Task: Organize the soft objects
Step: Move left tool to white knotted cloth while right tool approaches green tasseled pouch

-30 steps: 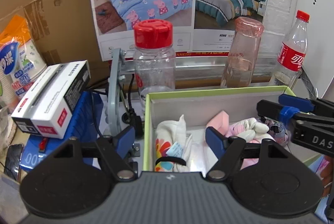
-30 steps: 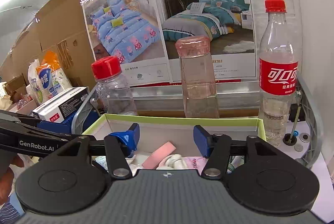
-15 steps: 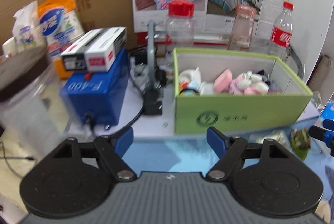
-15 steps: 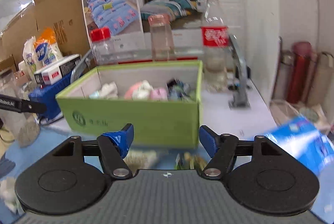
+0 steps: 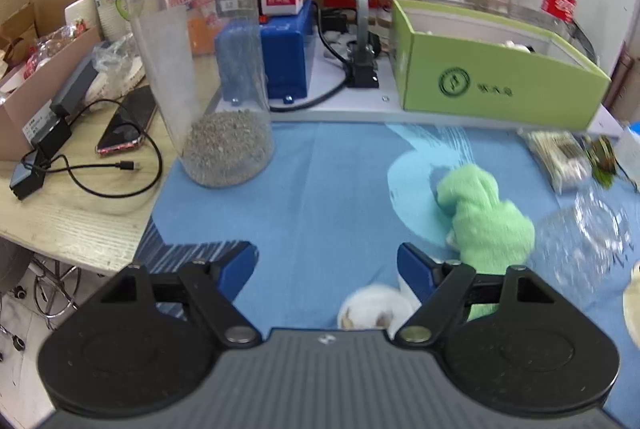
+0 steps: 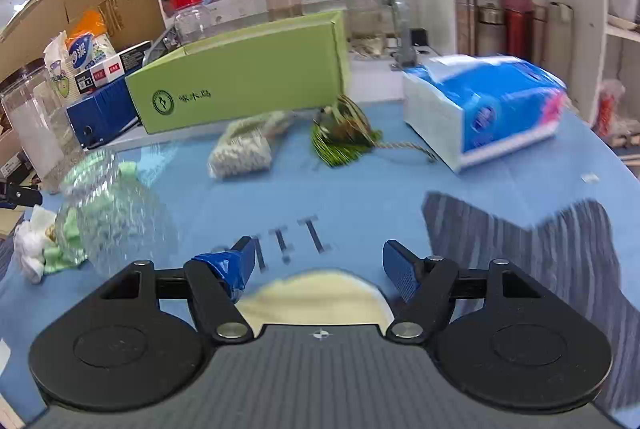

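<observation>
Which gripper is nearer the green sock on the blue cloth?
Left. The left gripper has the green sock just beyond its right finger; the right gripper sits farther off, behind a clear bottle.

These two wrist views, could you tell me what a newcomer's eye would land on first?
Probably the lime-green box standing at the back edge of the blue cloth, and the fuzzy green sock lying loose on that cloth ahead of the open left gripper. The tall clear jar with grey granules stands at the cloth's left edge.

Both tongs, left (image 5: pixel 327 269) and right (image 6: pixel 316 261), have drawn back from the green box (image 5: pixel 496 85); the right's jaws widened, empty.
</observation>
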Available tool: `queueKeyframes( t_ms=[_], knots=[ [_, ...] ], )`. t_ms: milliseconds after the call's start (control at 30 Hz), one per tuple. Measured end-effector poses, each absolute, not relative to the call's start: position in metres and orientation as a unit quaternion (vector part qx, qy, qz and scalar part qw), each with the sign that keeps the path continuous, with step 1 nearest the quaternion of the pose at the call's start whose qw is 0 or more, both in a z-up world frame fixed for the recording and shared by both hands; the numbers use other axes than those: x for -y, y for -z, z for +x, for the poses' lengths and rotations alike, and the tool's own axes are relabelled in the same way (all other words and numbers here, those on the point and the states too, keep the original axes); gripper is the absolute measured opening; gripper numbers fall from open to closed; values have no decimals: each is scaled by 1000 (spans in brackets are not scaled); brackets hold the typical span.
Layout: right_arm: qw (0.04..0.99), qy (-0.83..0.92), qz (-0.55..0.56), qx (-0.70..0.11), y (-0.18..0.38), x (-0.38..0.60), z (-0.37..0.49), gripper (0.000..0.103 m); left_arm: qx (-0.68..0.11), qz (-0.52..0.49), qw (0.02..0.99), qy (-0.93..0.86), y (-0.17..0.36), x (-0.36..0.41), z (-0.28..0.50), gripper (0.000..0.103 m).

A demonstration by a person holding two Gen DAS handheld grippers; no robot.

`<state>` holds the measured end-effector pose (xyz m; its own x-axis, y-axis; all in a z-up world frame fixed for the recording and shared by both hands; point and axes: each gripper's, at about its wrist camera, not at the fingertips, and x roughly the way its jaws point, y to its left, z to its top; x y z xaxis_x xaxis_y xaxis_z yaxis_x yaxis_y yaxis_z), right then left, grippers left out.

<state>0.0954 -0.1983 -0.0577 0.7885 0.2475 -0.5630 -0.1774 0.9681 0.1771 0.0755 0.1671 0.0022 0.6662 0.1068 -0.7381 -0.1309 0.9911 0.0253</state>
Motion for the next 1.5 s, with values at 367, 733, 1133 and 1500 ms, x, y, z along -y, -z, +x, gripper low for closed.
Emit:
queueKeyframes(
  t_ms=[367, 733, 1133, 1500],
  knots=[
    [945, -127, 109, -281, 45, 210, 70, 58, -402, 12, 914, -50, 3, -142, 69, 81],
    [945, -128, 104, -283, 42, 210, 68, 58, -406, 3, 908, -105, 24, -170, 86, 102],
    [954, -134, 48, -265, 24, 195, 133, 59, -381, -40, 919, -91, 4, -175, 81, 101],
    [941, -137, -45, -306, 43, 167, 247, 59, -400, -49, 913, -70, 12, -186, 88, 101]
  ],
)
